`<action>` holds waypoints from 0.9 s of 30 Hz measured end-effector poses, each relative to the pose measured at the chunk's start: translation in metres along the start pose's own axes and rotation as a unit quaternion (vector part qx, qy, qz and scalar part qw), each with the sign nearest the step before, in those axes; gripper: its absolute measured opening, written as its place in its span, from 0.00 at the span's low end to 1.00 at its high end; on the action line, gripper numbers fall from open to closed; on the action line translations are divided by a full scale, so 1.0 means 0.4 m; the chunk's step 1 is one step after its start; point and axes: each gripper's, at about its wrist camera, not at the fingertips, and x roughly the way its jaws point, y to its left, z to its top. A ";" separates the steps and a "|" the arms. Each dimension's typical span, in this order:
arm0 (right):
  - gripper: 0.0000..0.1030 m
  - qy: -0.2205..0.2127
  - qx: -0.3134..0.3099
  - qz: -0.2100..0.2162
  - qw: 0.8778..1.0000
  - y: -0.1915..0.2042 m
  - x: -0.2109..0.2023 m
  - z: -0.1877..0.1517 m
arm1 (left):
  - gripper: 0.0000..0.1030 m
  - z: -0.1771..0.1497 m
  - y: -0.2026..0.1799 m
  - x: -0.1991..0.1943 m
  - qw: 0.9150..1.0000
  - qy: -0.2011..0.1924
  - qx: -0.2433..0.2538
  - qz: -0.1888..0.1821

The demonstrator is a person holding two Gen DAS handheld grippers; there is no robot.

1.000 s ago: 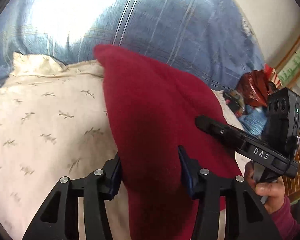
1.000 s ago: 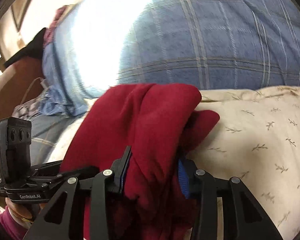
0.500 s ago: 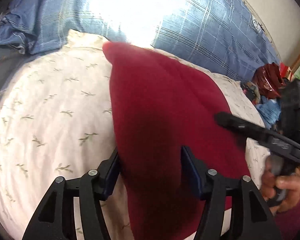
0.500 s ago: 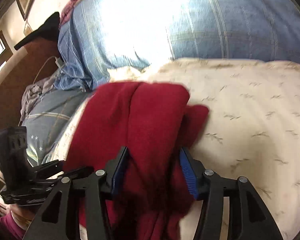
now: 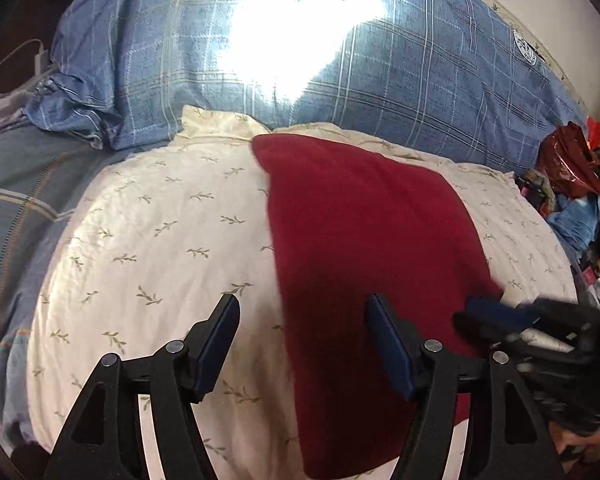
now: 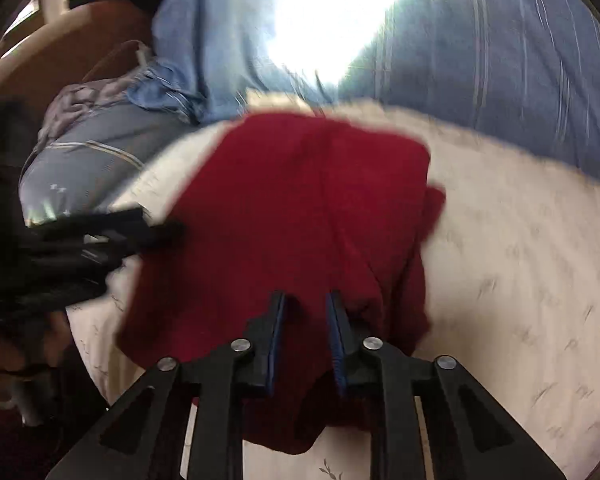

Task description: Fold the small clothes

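The dark red, soft fleece-like garment lies folded on the cream pillow with a small leaf print, on the half of that pillow farther from the grey-blue bedding at its left edge as the left wrist view shows it. Behind the pillow lies a blue checked cushion.

The left gripper stands wide open, its jaws having just been opening. The garment's left edge lies below the gap between them, but neither blue pad presses on cloth. The right gripper has just been closing: its jaws stand narrow with a fold of the red cloth between the pads, and it appears to be pinching the near edge (the right wrist view is blurred, so contact of the pads is a judgement).

Handling, as judged:
- The garment is light and limp. It will sag and bend wherever it is not supported.
- The surface looks napped, so it should not slip between the pads.
- It appears to lie in several layers; a shallow pinch may catch only the top one.
- Take hold at a corner or along a doubled edge, through all layers, one gripper at each end.
- The pillow yields under pressure, so pressing down will sink the cloth.
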 end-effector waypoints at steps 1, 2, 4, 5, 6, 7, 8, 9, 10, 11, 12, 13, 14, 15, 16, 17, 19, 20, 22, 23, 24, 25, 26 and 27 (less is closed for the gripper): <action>0.17 -0.005 0.009 0.004 1.000 -0.005 0.001 -0.008 | 0.66 0.000 -0.005 -0.007 1.000 -0.003 0.001 0.006; 0.17 -0.010 0.014 0.005 1.000 -0.004 -0.005 -0.011 | 0.66 -0.002 -0.010 -0.016 1.000 -0.007 0.003 0.013; 0.22 -0.012 0.011 0.004 1.000 0.008 -0.024 -0.010 | 0.66 -0.002 -0.018 -0.027 1.000 -0.014 0.007 0.026; 0.22 -0.017 0.011 0.001 1.000 0.014 -0.039 -0.006 | 0.66 -0.007 -0.023 -0.038 0.999 -0.017 0.007 0.032; 0.26 -0.024 0.012 -0.002 1.000 0.018 -0.057 -0.005 | 0.66 -0.009 -0.022 -0.040 0.999 -0.021 0.008 0.033; 0.32 -0.034 0.013 -0.003 0.999 0.023 -0.077 0.001 | 0.66 -0.012 -0.025 -0.052 0.999 -0.027 0.006 0.037; 0.37 -0.043 0.013 -0.005 0.999 0.026 -0.091 0.003 | 0.66 -0.015 -0.025 -0.059 0.999 -0.032 0.004 0.039; 0.49 -0.053 0.015 -0.012 0.998 0.029 -0.105 0.006 | 0.66 -0.019 -0.025 -0.069 0.998 -0.039 0.003 0.042; 0.54 -0.066 0.017 -0.026 0.997 0.033 -0.122 0.011 | 0.66 -0.019 -0.023 -0.076 0.998 -0.044 0.002 0.044; 0.60 -0.073 0.017 -0.035 0.997 0.035 -0.127 0.014 | 0.66 -0.019 -0.024 -0.085 0.998 -0.049 0.001 0.046; 0.60 -0.081 0.014 -0.047 0.996 0.038 -0.133 0.017 | 0.66 -0.020 -0.024 -0.092 0.997 -0.052 0.003 0.048; 0.60 -0.086 0.012 -0.056 0.995 0.041 -0.139 0.019 | 0.66 -0.022 -0.027 -0.101 0.997 -0.056 0.004 0.051; 0.60 -0.089 0.009 -0.064 0.994 0.043 -0.141 0.022 | 0.66 -0.024 -0.032 -0.112 0.997 -0.061 0.007 0.054; 0.60 -0.092 0.009 -0.068 0.993 0.043 -0.143 0.024 | 0.66 -0.025 -0.033 -0.117 0.996 -0.063 0.008 0.057; 0.60 -0.094 0.011 -0.071 0.993 0.045 -0.143 0.027 | 0.66 -0.024 -0.030 -0.121 0.996 -0.065 0.010 0.056; 0.61 -0.096 0.015 -0.071 0.993 0.044 -0.144 0.028 | 0.66 -0.025 -0.034 -0.130 0.996 -0.066 0.011 0.053; 0.66 -0.100 0.023 -0.068 0.992 0.042 -0.149 0.028 | 0.66 -0.028 -0.033 -0.138 0.996 -0.070 0.010 0.048; 0.67 -0.102 0.026 -0.068 0.992 0.041 -0.151 0.029 | 0.66 -0.031 -0.037 -0.145 0.996 -0.073 0.010 0.048; 0.70 -0.105 0.029 -0.071 0.992 0.039 -0.154 0.027 | 0.66 -0.031 -0.033 -0.149 0.996 -0.076 0.012 0.048; 0.70 -0.105 0.029 -0.072 0.991 0.042 -0.156 0.026 | 0.66 -0.033 -0.034 -0.153 0.996 -0.078 0.013 0.050; 0.70 -0.106 0.028 -0.073 0.991 0.042 -0.157 0.026 | 0.66 -0.031 -0.034 -0.155 0.995 -0.080 0.014 0.052; 0.70 -0.106 0.028 -0.075 0.991 0.042 -0.158 0.027 | 0.66 -0.030 -0.033 -0.155 0.995 -0.081 0.016 0.053; 0.70 -0.106 0.029 -0.077 0.991 0.041 -0.159 0.028 | 0.66 -0.028 -0.032 -0.156 0.995 -0.082 0.017 0.053; 0.70 -0.107 0.031 -0.077 0.991 0.039 -0.160 0.028 | 0.66 -0.027 -0.032 -0.158 0.995 -0.083 0.018 0.054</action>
